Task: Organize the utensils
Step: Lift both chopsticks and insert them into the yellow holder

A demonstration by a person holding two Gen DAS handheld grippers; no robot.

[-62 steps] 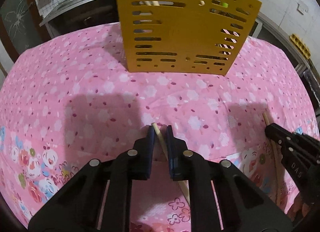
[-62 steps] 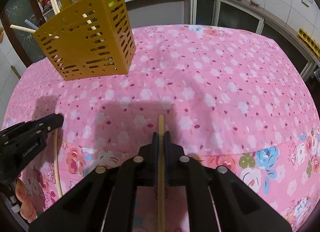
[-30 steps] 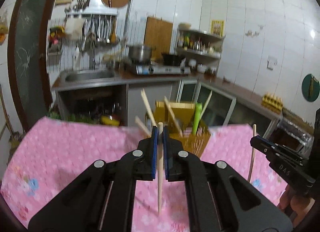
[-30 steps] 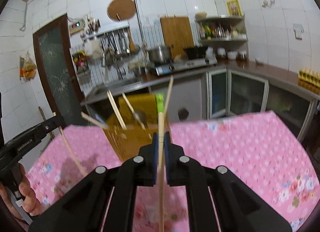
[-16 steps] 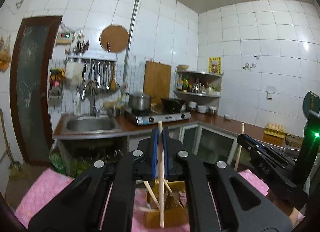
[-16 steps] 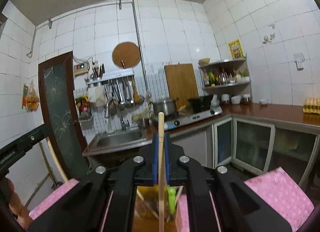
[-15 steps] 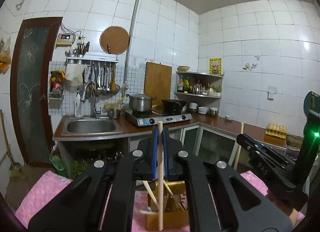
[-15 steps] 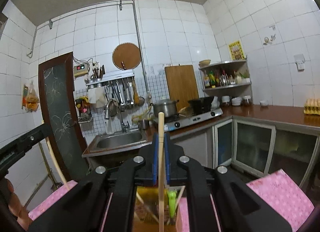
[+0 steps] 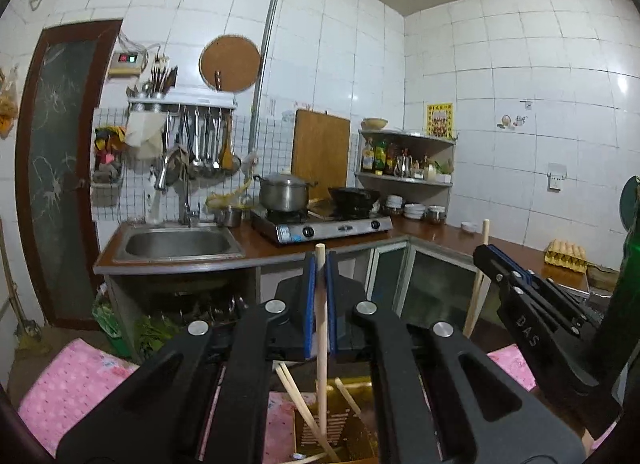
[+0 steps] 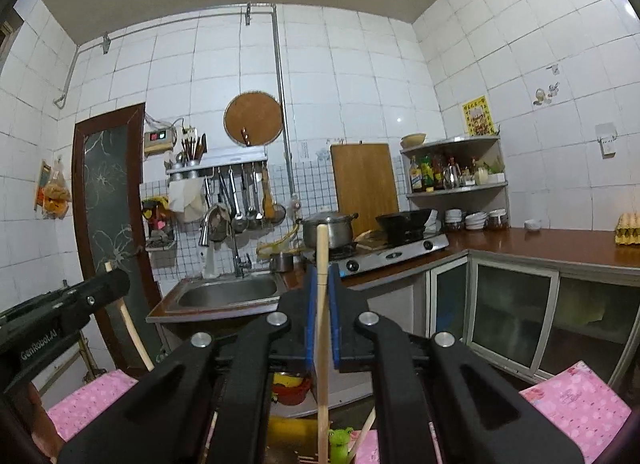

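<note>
My left gripper (image 9: 320, 264) is shut on a wooden chopstick (image 9: 321, 364) that stands upright, its lower end over the open top of the yellow slotted utensil holder (image 9: 360, 436). Other chopsticks (image 9: 298, 400) lean inside the holder. My right gripper (image 10: 322, 268) is shut on a second upright chopstick (image 10: 322, 384), above the same holder (image 10: 288, 432), where a green frog-topped utensil (image 10: 340, 438) stands. Each gripper shows in the other's view: the right gripper (image 9: 486, 254) with its chopstick (image 9: 476, 296), the left gripper (image 10: 116, 280) with its chopstick (image 10: 134, 336).
The pink floral tablecloth (image 9: 72, 384) shows only at the lower corners. Behind the table run a counter with a steel sink (image 9: 176, 242), a gas stove (image 9: 324, 224) with a pot and a wok, and glass-door cabinets (image 10: 512, 312).
Both grippers have lifted their chopsticks off the tablecloth, risen and tipped up towards level. The holder has slid from the middle of both views down to the bottom edge.
</note>
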